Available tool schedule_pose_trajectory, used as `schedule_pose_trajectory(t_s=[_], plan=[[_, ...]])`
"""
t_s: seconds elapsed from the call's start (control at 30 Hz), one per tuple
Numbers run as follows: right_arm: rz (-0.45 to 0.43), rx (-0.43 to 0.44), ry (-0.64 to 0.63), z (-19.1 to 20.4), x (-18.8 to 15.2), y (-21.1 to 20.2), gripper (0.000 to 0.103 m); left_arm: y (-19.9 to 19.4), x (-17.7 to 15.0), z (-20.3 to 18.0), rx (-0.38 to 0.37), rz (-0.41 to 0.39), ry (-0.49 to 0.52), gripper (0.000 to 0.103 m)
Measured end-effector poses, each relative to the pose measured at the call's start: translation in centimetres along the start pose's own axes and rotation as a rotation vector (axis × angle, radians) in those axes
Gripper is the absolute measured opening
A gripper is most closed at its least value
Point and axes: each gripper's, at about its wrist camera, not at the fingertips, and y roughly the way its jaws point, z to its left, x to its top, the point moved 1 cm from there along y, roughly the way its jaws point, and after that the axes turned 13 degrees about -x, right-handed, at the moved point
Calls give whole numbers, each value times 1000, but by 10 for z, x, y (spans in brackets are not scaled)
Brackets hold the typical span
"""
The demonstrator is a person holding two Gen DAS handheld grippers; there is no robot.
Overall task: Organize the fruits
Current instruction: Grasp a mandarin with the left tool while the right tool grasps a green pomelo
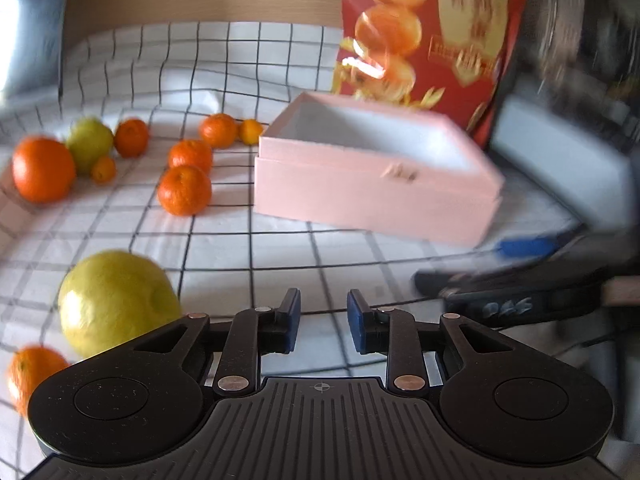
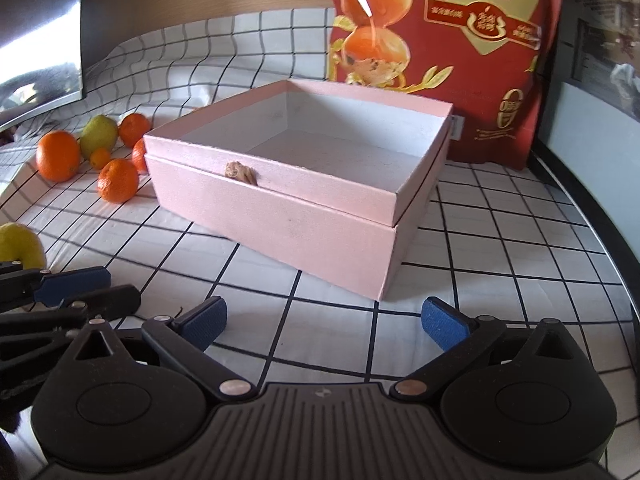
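a pink cardboard box (image 2: 304, 216), square and matte with a pale lining, sits open and empty on the table's white grid-checked cloth (image 2: 500, 240). behind the box stands a glossy red snack bag (image 2: 440, 60) printed with golden rounds. left of the box lie round, dimpled oranges (image 1: 185, 190) and a yellow-green pear (image 1: 89, 144), all outside it; a larger, bumpy yellow-green fruit (image 1: 116, 308) lies nearer, left and in front of the box, just beside the left hand-held gripper (image 1: 323, 320). that gripper's blue pads are drawn close with nothing between them. the right hand-held gripper (image 2: 324, 324) is spread wide and empty before the box's near corner.
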Motion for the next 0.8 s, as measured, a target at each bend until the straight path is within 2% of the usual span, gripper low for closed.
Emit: schedule_pose_trajectory(t_s=[0.07,0.17,0.2,0.3,0.37,0.43,0.53,0.63,0.7,0.8], plan=[[21,18,-26,-2,2,-1,103,-27,6,17,-65,-56,-74,30],[44,22,-39,-1,4,0,103,-64,15,45,-61,-117,-137,30],[54,20,-40,-1,6,0,103,-76,17,55,-36,-144,-148,30],[71,21,-48,0,8,1,103,-116,15,84,100,-239,-161,30],[57,36,-61,1,9,4,103,-135,8,96,160,-265,-139,30],[47,45,-67,2,10,5,103,-144,0,98,161,-248,-91,30],[40,68,-86,7,10,3,103,-144,-7,86,132,-166,8,30],[7,124,-142,21,8,-8,94,-137,-16,65,89,-101,125,32],[-48,162,-205,38,6,-21,94,-129,-23,56,108,-72,166,36],[-134,204,-300,64,3,-43,94,-122,-29,49,186,-47,215,35]])
